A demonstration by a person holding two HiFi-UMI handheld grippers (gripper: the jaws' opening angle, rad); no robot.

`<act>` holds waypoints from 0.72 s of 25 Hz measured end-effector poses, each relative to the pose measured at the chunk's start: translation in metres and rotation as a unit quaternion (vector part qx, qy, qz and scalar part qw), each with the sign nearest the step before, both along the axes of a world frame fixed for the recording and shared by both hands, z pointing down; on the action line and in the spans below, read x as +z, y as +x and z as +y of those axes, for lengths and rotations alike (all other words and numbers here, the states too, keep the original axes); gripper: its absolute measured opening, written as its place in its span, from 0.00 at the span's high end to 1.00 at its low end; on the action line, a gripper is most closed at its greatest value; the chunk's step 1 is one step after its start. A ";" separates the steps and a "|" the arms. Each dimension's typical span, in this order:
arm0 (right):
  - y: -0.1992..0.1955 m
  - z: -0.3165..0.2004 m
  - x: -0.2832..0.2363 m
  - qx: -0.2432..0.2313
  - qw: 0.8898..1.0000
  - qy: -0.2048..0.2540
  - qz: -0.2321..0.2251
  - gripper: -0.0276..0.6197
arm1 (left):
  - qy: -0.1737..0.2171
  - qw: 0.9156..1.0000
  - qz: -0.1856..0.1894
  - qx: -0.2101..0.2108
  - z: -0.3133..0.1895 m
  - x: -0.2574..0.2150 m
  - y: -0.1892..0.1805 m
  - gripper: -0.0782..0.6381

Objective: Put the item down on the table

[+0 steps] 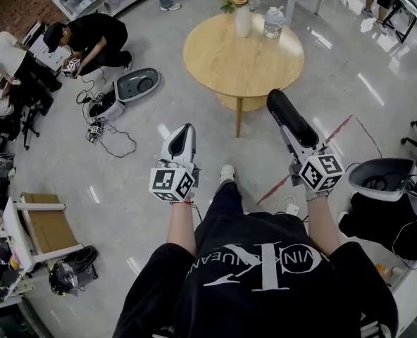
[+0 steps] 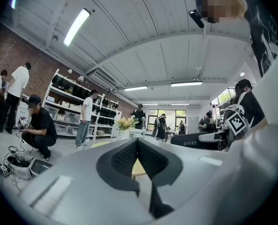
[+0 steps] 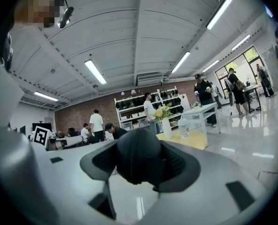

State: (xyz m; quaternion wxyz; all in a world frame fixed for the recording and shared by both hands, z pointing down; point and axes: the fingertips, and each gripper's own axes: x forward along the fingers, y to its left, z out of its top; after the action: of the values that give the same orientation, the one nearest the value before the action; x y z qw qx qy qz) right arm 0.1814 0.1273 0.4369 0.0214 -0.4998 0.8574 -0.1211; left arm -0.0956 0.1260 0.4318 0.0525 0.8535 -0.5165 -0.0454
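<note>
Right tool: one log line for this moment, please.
right tool: shut on black item | left tool: shut, empty | round table: ahead, item not yet down

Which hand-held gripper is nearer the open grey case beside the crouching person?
Left. The left hand-held gripper hangs just right of the grey case in the head view; the right hand-held gripper, clamping a black item, is much farther right.
</note>
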 end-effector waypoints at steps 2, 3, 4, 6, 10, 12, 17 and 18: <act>0.000 -0.014 0.004 0.002 1.000 -0.008 0.001 0.55 | -0.005 1.000 0.005 -0.001 -0.019 0.003 -0.003 0.87; -0.001 -0.021 0.006 0.002 1.000 -0.012 0.003 0.55 | -0.007 1.000 0.008 -0.001 -0.028 0.003 -0.004 0.87; -0.002 -0.028 0.007 0.002 1.000 -0.015 0.004 0.55 | -0.008 1.000 0.011 -0.002 -0.037 0.004 -0.005 0.87; -0.003 -0.040 0.008 0.001 1.000 -0.024 0.005 0.55 | -0.013 1.000 0.014 0.001 -0.053 0.005 -0.004 0.87; 0.001 -0.073 0.009 0.012 0.999 -0.037 -0.001 0.55 | -0.023 0.999 0.012 0.024 -0.088 0.008 0.008 0.87; -0.004 -0.090 0.014 0.013 0.999 -0.044 -0.002 0.55 | -0.028 0.999 0.006 0.031 -0.105 0.012 0.006 0.87; -0.028 -0.134 0.023 0.006 0.998 -0.055 0.002 0.55 | -0.035 0.999 0.011 0.028 -0.152 0.017 -0.017 0.87; -0.032 -0.143 0.023 0.005 0.998 -0.057 0.002 0.55 | -0.037 0.999 0.011 0.028 -0.161 0.018 -0.020 0.87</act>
State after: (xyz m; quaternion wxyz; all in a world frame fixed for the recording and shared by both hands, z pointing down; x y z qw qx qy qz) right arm 0.1492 -0.0157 0.4602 -0.0085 -0.5047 0.8466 -0.1686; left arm -0.1160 -0.0354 0.4495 0.0909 0.8647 -0.4928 -0.0347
